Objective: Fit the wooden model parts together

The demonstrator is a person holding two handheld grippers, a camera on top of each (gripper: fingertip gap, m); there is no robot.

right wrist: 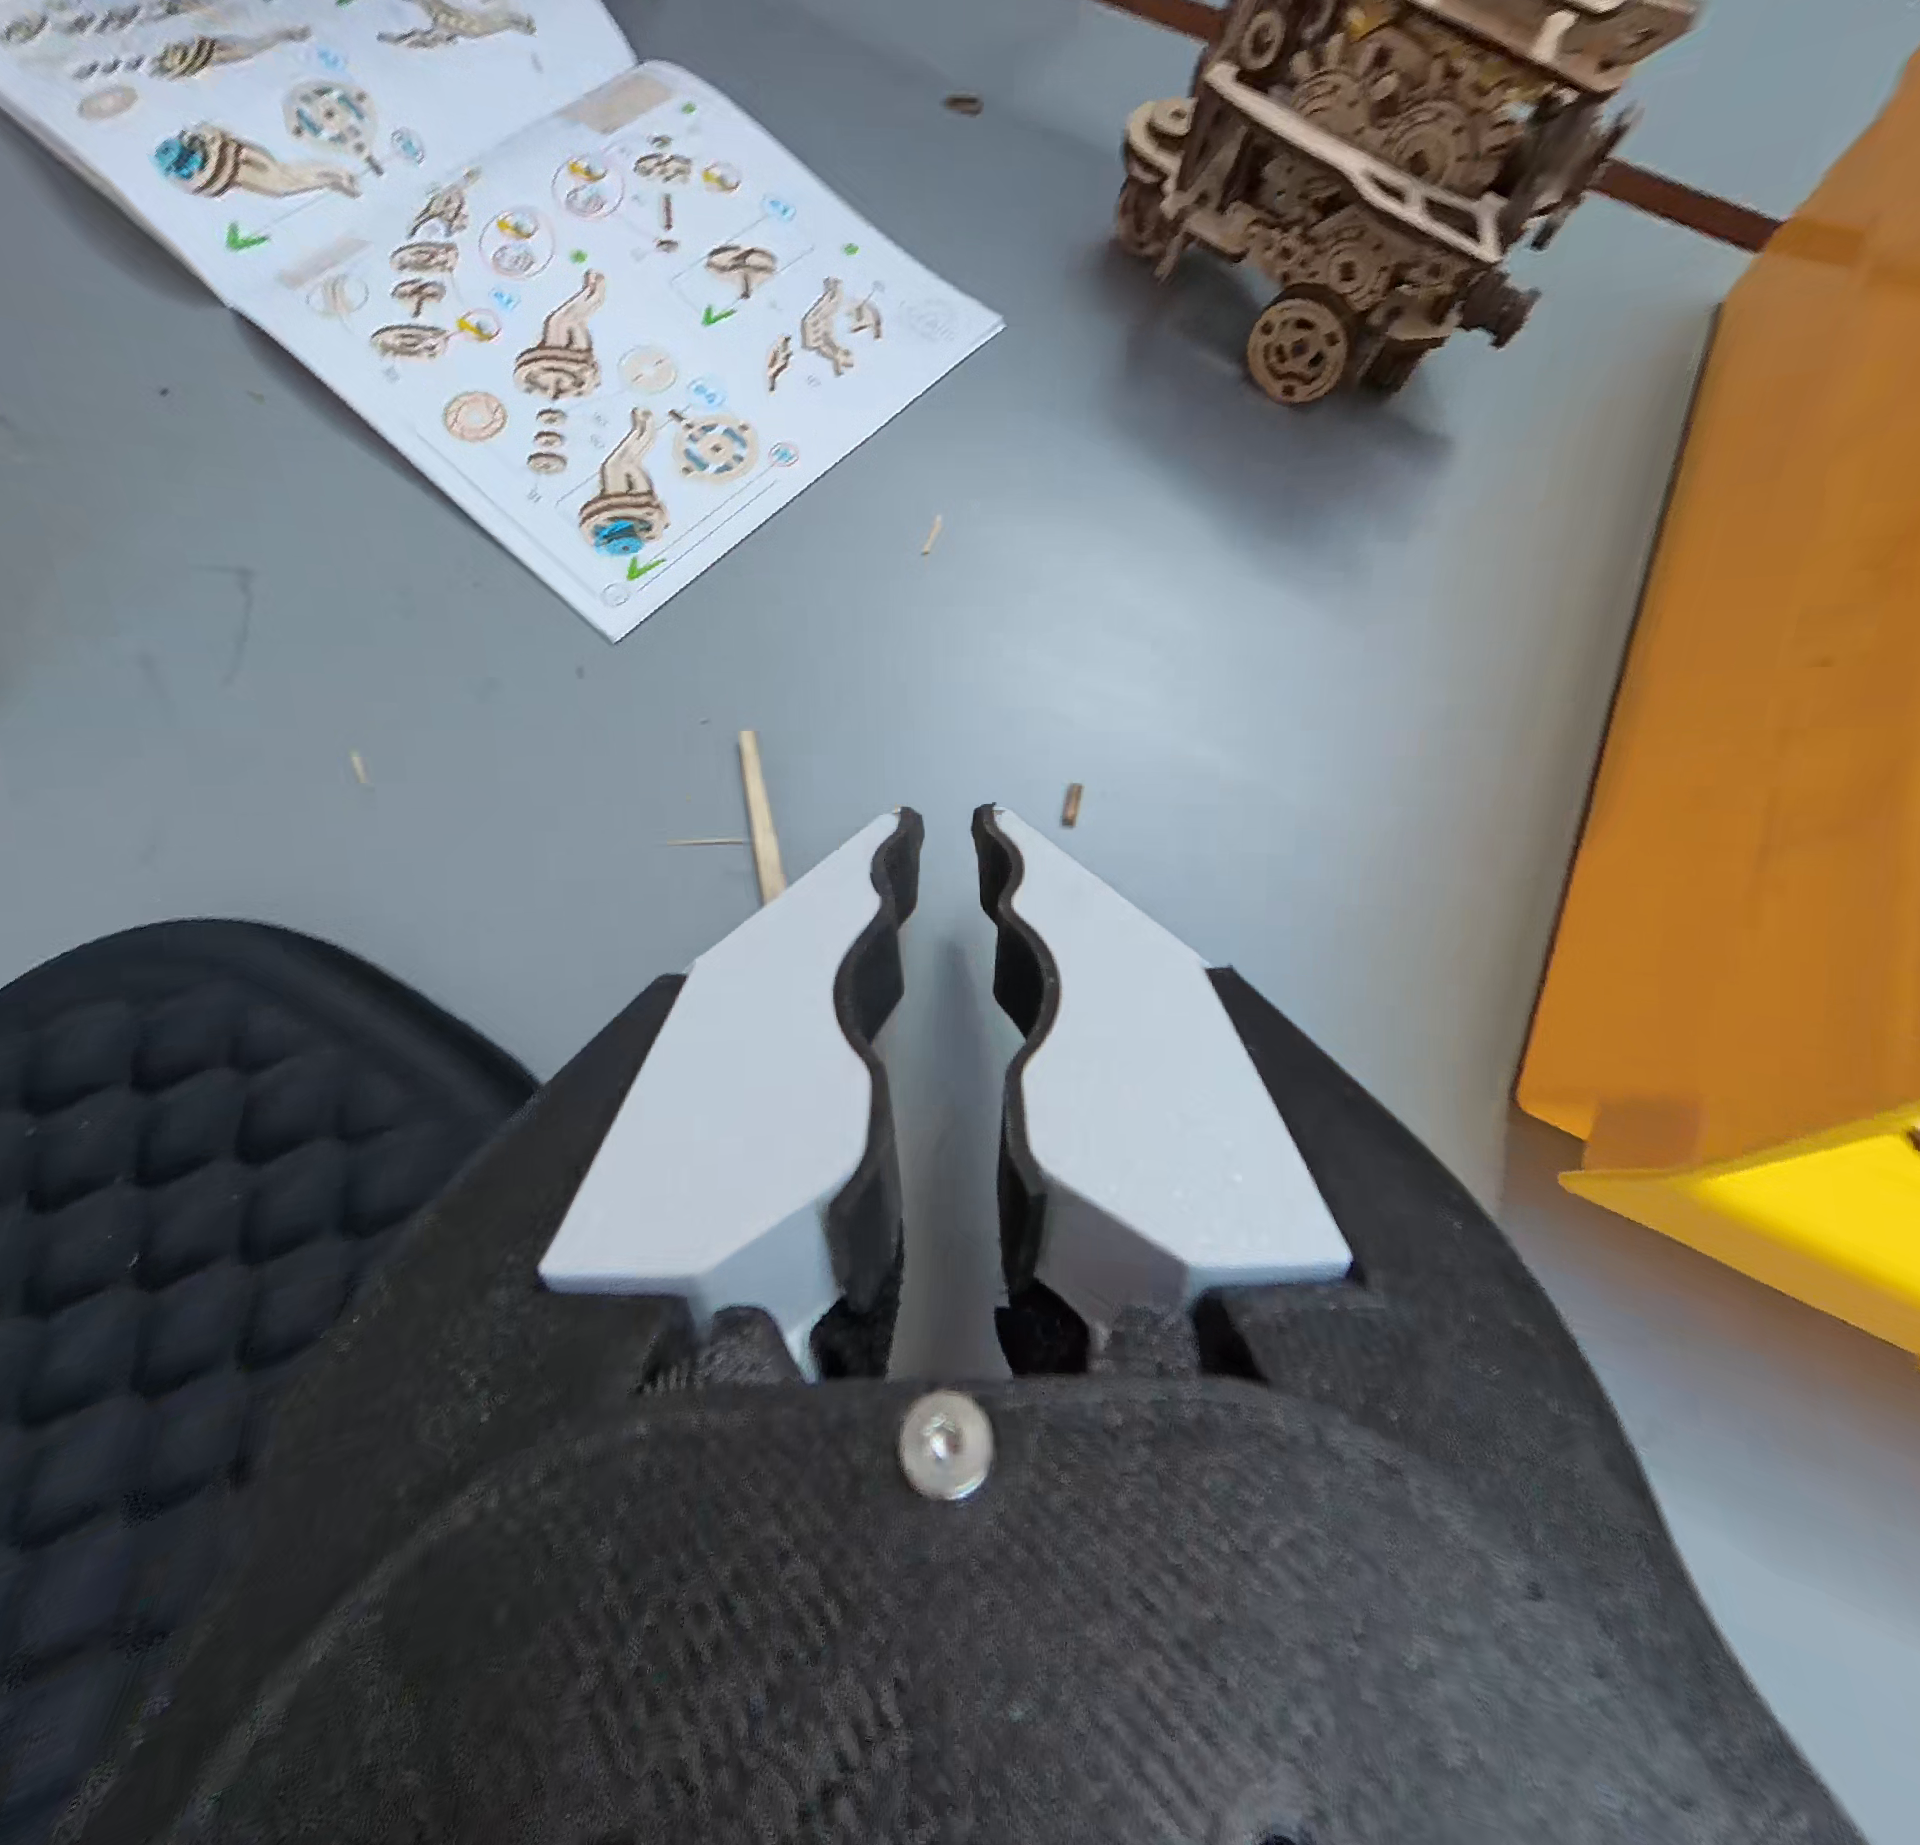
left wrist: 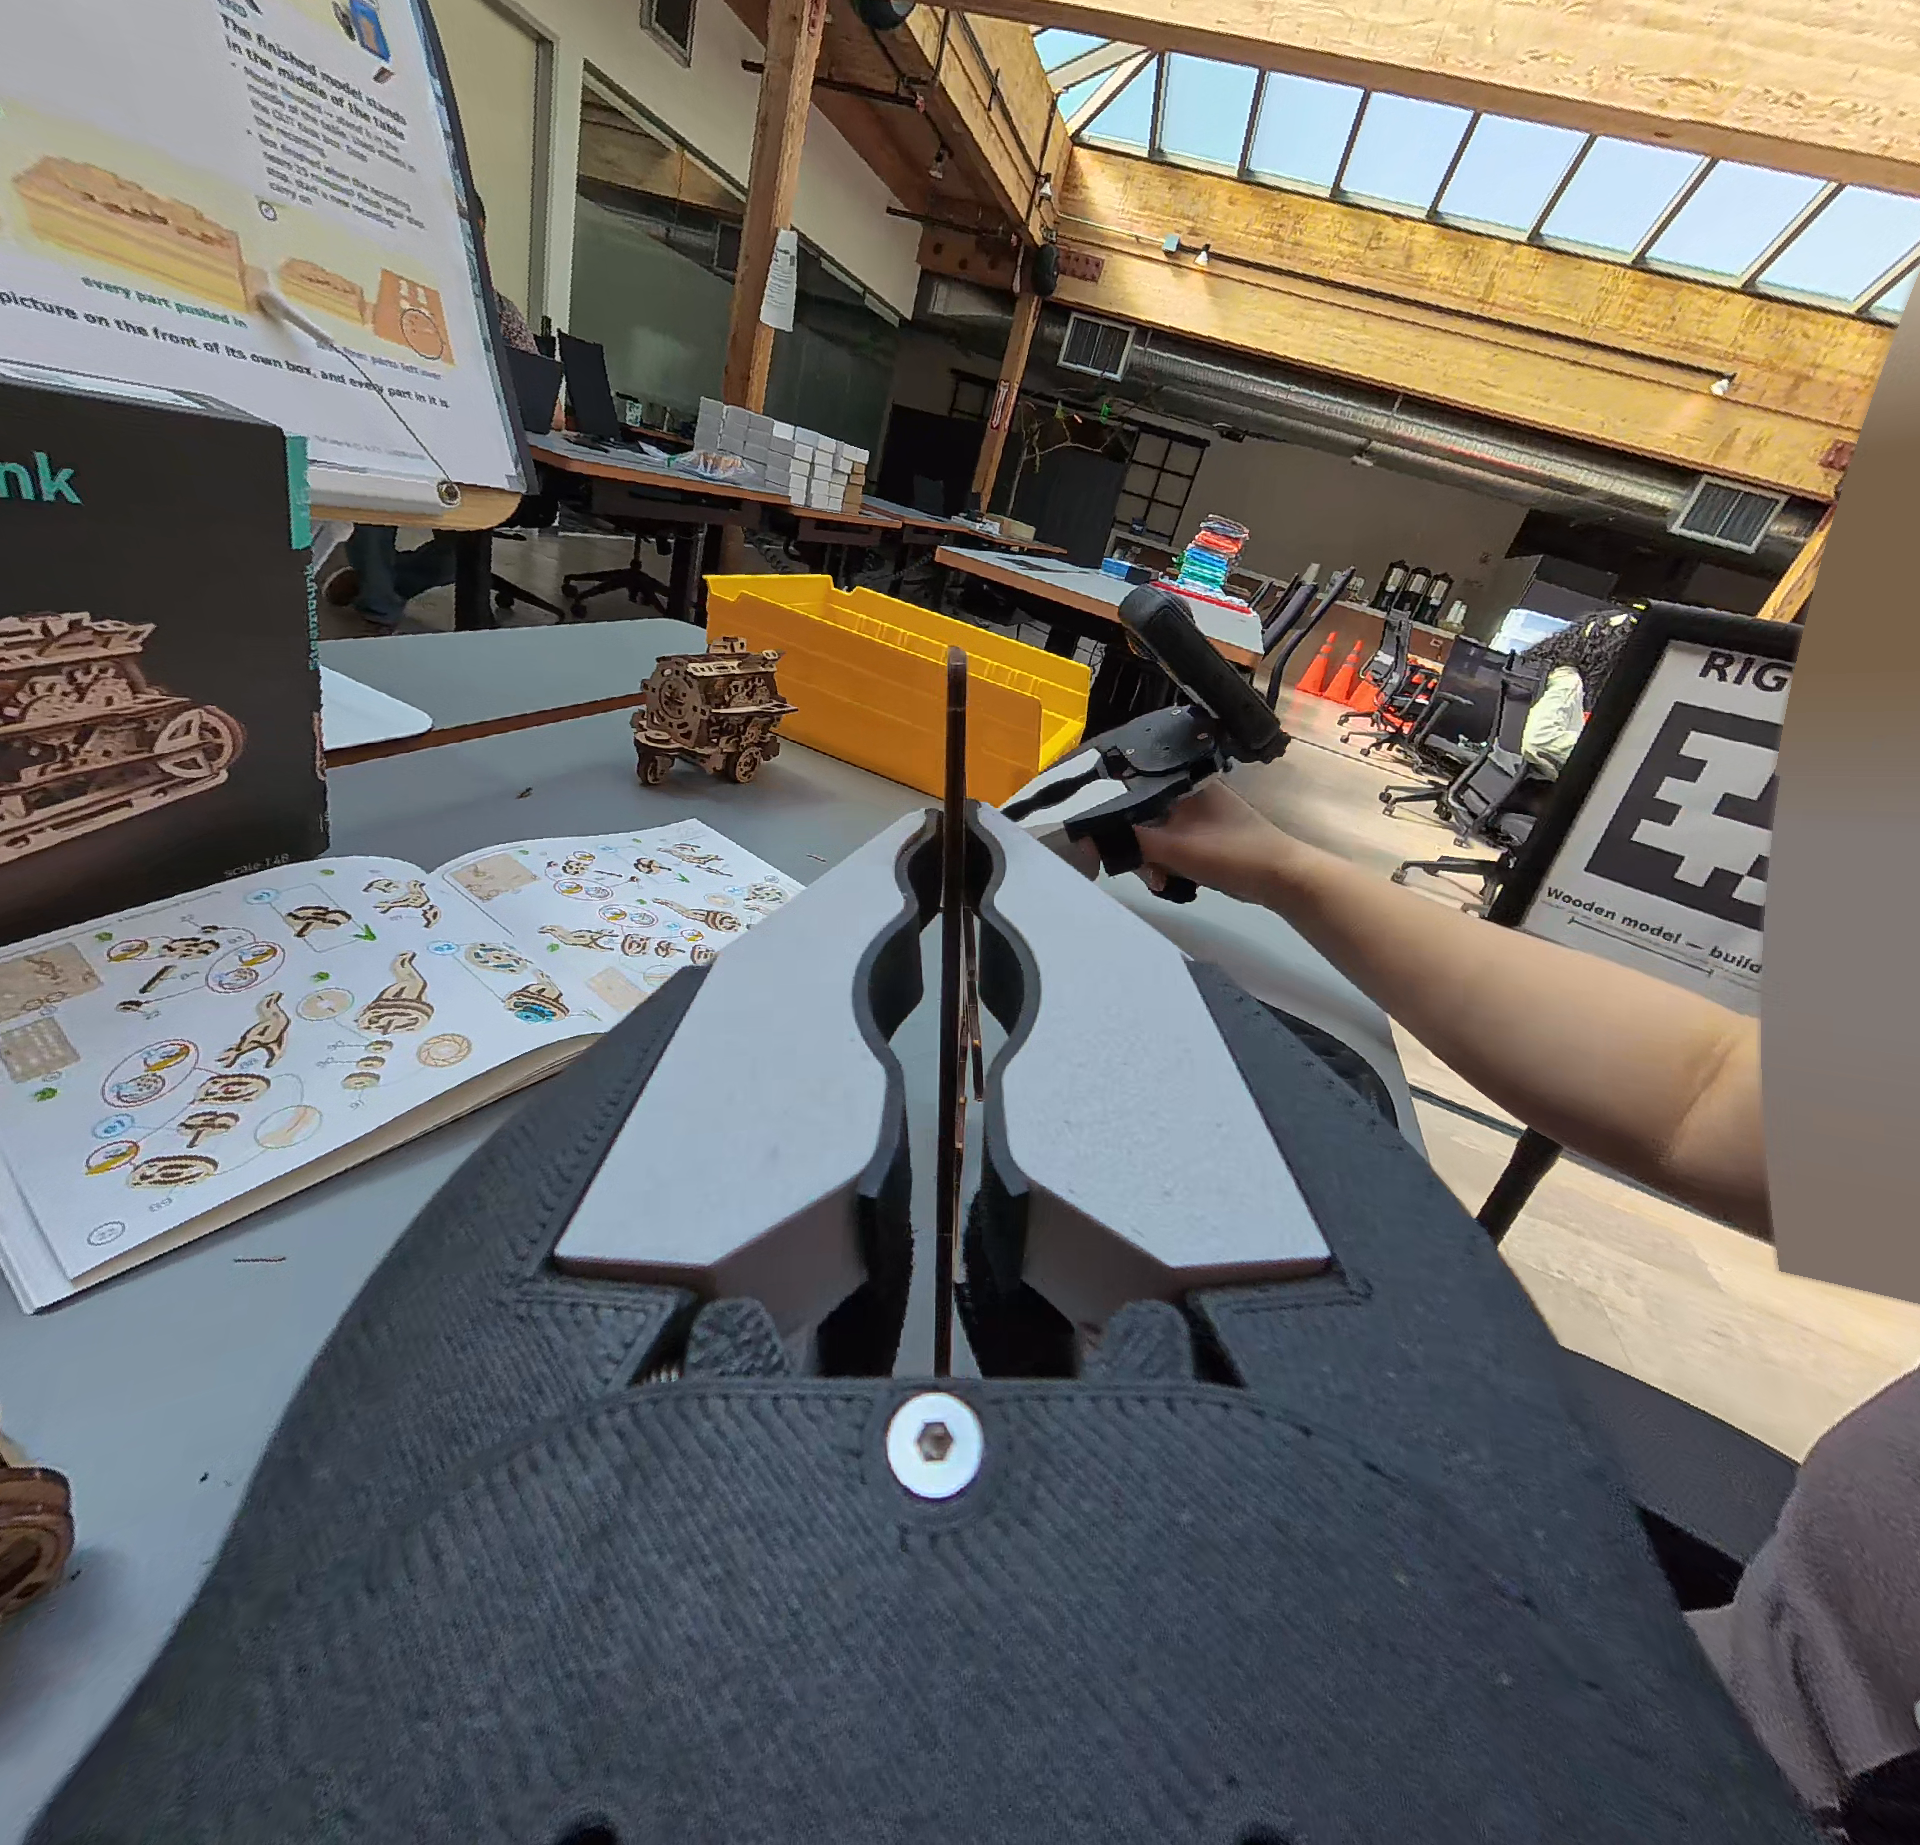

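My left gripper [left wrist: 951,829] is shut on a thin flat wooden part [left wrist: 954,735], seen edge-on, that sticks up past the fingertips above the table. The partly built wooden model [left wrist: 710,712] stands on the grey table [left wrist: 582,787], ahead and to the left of it; it also shows in the right wrist view [right wrist: 1371,164] at the upper right. My right gripper [right wrist: 948,827] is slightly open and empty, pointing down at bare table short of the model. In the left wrist view it [left wrist: 1039,803] is held in a hand at right.
An open instruction booklet [left wrist: 312,1006] [right wrist: 520,268] lies at left. A yellow bin [left wrist: 883,663] [right wrist: 1766,756] stands at right. A dark model box [left wrist: 145,642] and an instruction board [left wrist: 229,185] stand at back left. Wood splinters [right wrist: 761,819] lie near my right fingertips. A black cushion [right wrist: 156,1224] is at lower left. My hands' fingertips stand some 35 centimeters from each other.
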